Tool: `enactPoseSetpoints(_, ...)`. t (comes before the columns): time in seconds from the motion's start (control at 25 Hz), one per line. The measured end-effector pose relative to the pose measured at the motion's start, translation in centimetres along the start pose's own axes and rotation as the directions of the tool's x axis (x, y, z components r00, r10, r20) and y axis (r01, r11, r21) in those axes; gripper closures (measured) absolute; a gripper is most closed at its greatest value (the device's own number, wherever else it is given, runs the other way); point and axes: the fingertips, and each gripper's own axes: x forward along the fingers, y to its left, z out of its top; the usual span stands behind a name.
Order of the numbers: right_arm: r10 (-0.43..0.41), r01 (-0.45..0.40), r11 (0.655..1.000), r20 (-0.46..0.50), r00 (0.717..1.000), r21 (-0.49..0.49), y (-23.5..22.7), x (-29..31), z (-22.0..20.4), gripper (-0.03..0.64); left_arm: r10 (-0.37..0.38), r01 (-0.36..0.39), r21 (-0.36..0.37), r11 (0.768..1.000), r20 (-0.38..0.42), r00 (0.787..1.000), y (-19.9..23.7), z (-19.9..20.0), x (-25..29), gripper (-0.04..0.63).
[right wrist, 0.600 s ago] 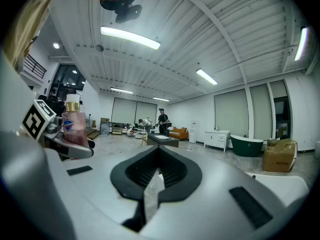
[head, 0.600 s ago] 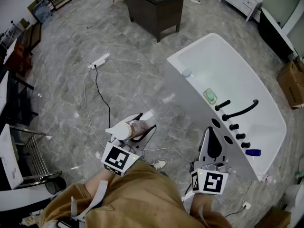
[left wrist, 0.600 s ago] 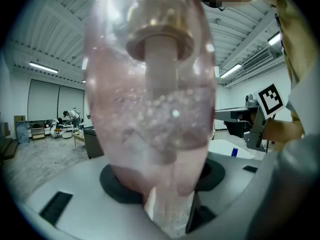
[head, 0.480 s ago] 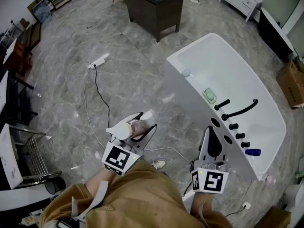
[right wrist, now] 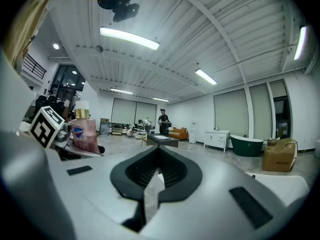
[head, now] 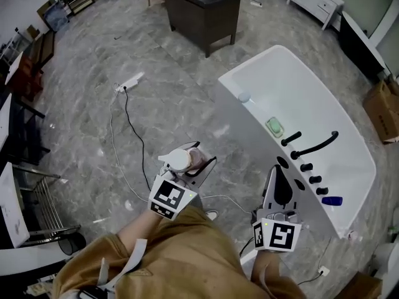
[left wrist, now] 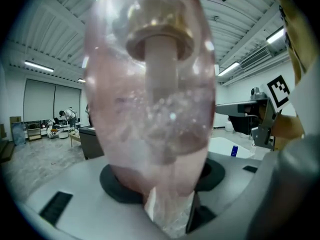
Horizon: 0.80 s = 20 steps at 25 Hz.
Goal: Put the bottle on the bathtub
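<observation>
**Bathtub** (head: pixel 312 98): white, the largest thing in the head view. It lies ahead and to the right of the left jaws, and its near rim runs just to the right of the right jaws. The rim carries black tap fittings (head: pixel 312 145), a green soap (head: pixel 275 126) and a small blue item (head: pixel 332 200), with bare stretches between them. No bottle stands on it.

**Floor** (head: pixel 93 123): grey marble-patterned tiles directly beneath both pairs of jaws.

**Left gripper** (head: pixel 202 154): the jaws are set fairly wide and clamp the body of the bottle, which fills the space between them in the left gripper view. They are held over the floor, well apart from the bathtub wall.

**Right gripper** (head: pixel 276 170): the jaws are brought together with nothing between them, and their tips point along the near side of the bathtub.

**Bottle** (head: pixel 181 161): a pinkish translucent pump bottle with a gold collar and a white cap. It sits upright between the left jaws and is seen off to the left of the right jaws in the right gripper view.

**Stage**: by this reading the pick-up is done and the carry is under way. What remains is to bring the left jaws across to the rim, set the bottle down on a bare stretch clear of the tap fittings, and let go of it.
</observation>
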Motion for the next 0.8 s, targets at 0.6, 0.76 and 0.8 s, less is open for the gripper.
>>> enactPoseSetpoints(0.6, -0.093, 0.091, 0.994, -0.026, 0.995, -0.052, -0.7, 8.1, 0.3, 0.612, -0.107, 0.103, -0.046, 0.994, -0.101, 0.989, 6.8, -4.3, 10.8, 0.36)
enactPoseSetpoints(0.76, -0.124, 0.121, 0.991, -0.061, 0.99, -0.06, -1.6, 14.9, 0.1, 0.612, -0.151, 0.145, -0.06, 0.988, -0.099, 0.984, 10.6, -4.1, 15.3, 0.36)
enactPoseSetpoints(0.8, -0.128, 0.124, 0.99, -0.067, 0.99, -0.063, -1.7, 16.6, 0.2, 0.612, -0.162, 0.156, -0.062, 0.986, -0.099, 0.982, 11.6, -4.0, 16.4, 0.36)
